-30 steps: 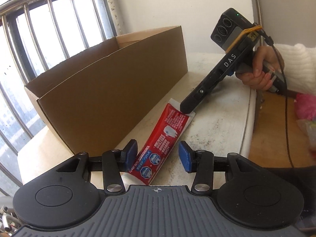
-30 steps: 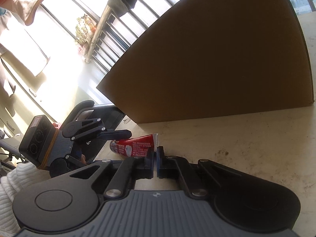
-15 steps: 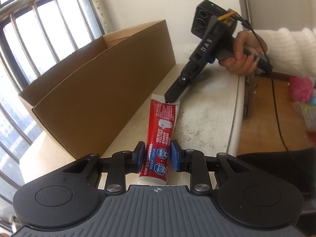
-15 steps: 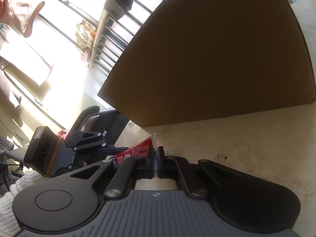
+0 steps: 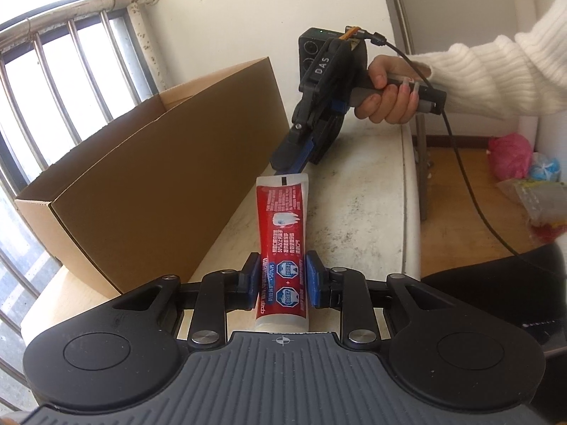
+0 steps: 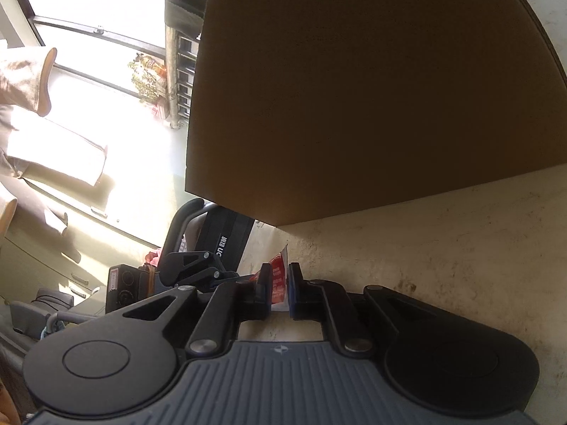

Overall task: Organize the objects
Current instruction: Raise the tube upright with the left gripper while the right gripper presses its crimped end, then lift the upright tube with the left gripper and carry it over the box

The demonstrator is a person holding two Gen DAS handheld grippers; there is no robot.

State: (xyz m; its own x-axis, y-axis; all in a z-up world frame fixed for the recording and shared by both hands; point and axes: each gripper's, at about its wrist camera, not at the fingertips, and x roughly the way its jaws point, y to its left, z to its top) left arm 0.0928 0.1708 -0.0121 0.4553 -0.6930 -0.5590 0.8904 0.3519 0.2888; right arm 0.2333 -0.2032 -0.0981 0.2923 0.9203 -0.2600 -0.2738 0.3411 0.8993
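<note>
A red toothpaste tube points away from me over the pale stone tabletop. My left gripper is shut on its near end, both blue pads pressing its sides. My right gripper, held by a hand in a white sleeve, sits at the tube's flat far end. In the right wrist view the tube stands edge-on between the right gripper's pads with a gap on each side; those jaws are opening. An open cardboard box stands just left of the tube and fills the right wrist view.
Window bars run behind the box. The tabletop's rounded edge drops to a wooden surface with a pink bag and other wrappers. A black cable hangs from the right gripper.
My left gripper closed on the tube's near end and swung it straight ahead. The right gripper rolled upright, and its jaws parted around the tube's flat end.
</note>
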